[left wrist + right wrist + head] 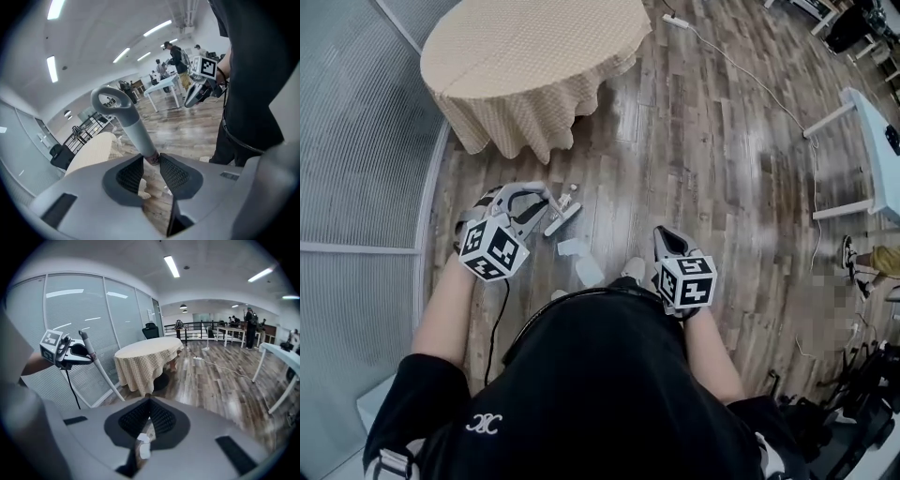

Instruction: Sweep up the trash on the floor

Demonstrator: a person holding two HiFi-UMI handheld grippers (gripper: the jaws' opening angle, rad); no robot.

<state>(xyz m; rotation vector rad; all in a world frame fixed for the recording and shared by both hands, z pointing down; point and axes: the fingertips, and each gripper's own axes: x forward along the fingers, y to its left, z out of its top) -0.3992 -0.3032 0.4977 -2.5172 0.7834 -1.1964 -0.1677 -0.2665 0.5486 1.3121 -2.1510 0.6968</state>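
no readable words or numbers in any view. shirt (581, 394): small white emblem (483, 424), two interlocked x-like shapes, no letters made out. left cube (492, 249) and right cube (687, 281): black-and-white square code patterns only.

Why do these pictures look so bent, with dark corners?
Wide-angle lenses. Head view: floor boards bow, with pale glare. Left gripper view: dark round border, broom handle looms large. Right gripper view: same border, glass wall curves.
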